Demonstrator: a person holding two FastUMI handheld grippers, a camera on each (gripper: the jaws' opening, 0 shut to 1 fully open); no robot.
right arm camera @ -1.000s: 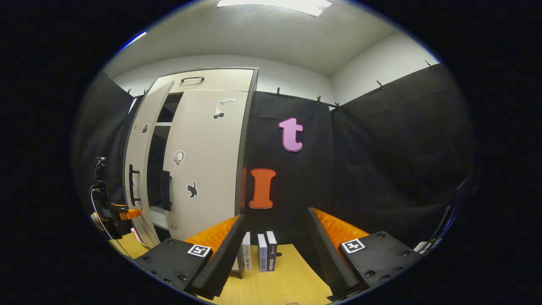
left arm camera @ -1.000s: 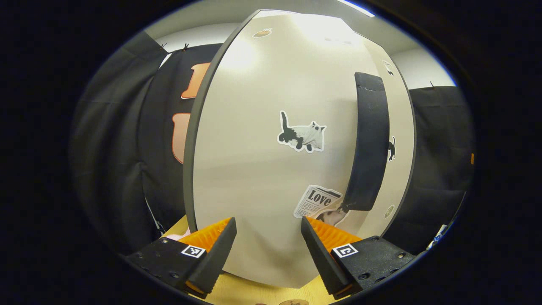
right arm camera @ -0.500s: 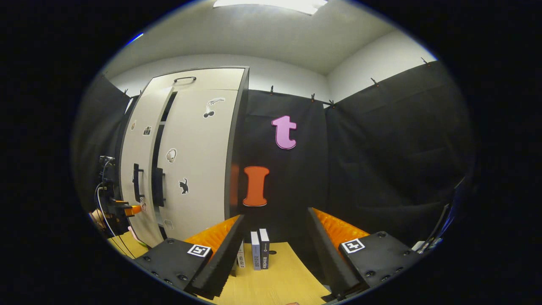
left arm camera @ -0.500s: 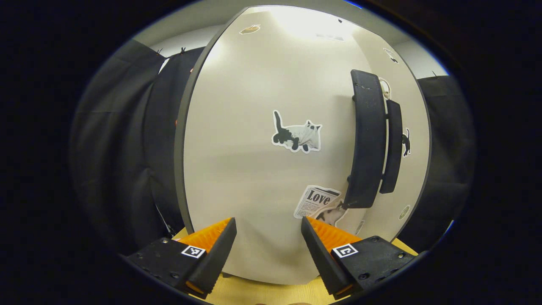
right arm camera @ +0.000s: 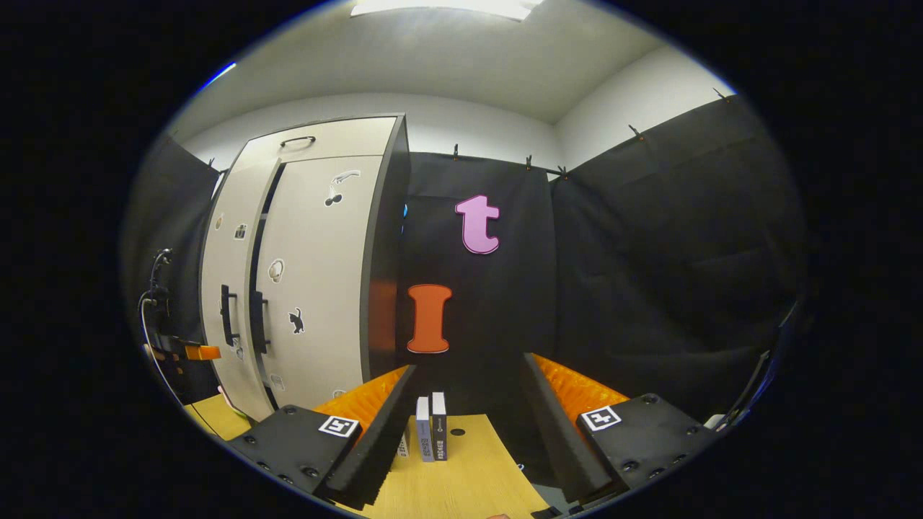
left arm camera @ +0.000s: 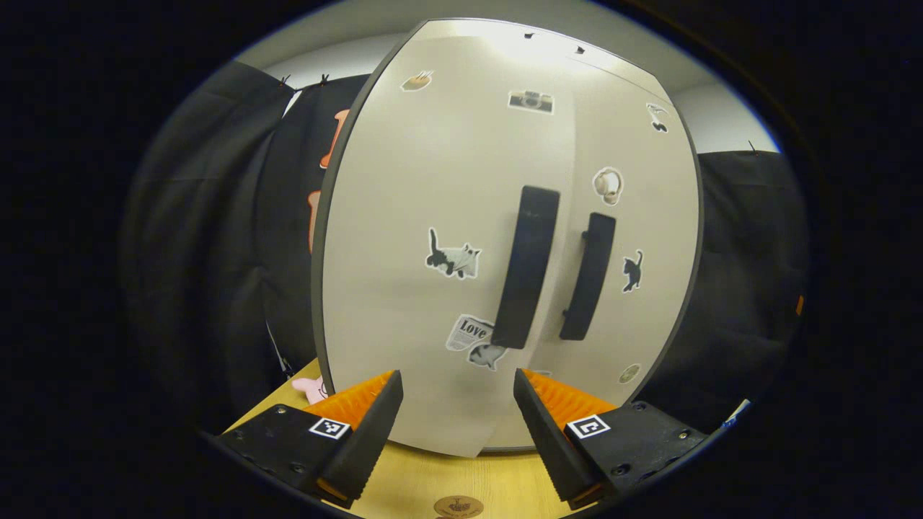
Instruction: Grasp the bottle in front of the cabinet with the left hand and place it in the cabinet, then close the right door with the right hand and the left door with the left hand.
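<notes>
Left door [left arm camera: 433,238] now shut; left claw [left arm camera: 453,422] backed off, empty.

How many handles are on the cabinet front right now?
3: left door handle and right door handle side by side at the centre seam, plus a top handle above the doors. Others may be hidden.

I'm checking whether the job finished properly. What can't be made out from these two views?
- The bottle: hidden behind the shut beige cabinet doors, left gripper view.
- Small round brown object on the wooden table: cut off at the bottom edge.
- Standing books: spines too small to read, right gripper view.
</notes>
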